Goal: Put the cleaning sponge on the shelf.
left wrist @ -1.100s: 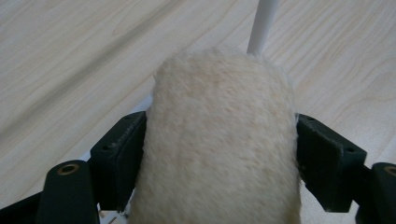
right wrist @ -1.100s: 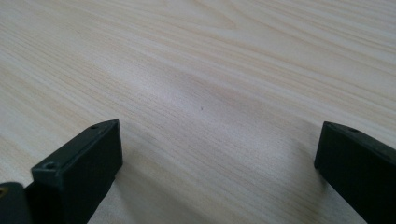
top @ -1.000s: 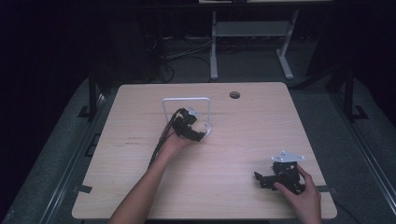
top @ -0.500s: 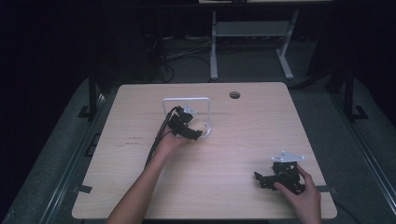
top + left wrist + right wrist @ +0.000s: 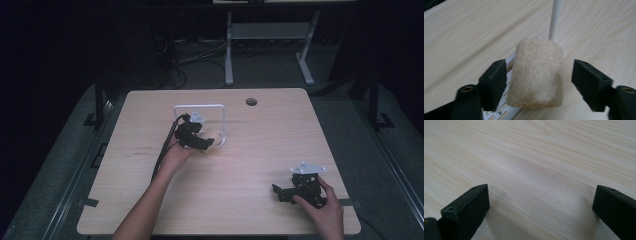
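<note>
- The left gripper is hovering over the middle of the wooden table, right by the near corner of a white wire rack.
- In the left gripper view, a pale, rough loofah sponge is sitting between the jaws of the left gripper, its lower end resting on the rack's slotted white base and a white post rising just behind it.
- Those jaws have just been closing in, yet they are standing released: one pad is just beside the sponge and the other is showing a clear gap.
- The right gripper is resting near the table's front right corner, well apart from the rack.
- In the right gripper view, the right gripper is holding its jaws spread wide, with bare wood between them.
</note>
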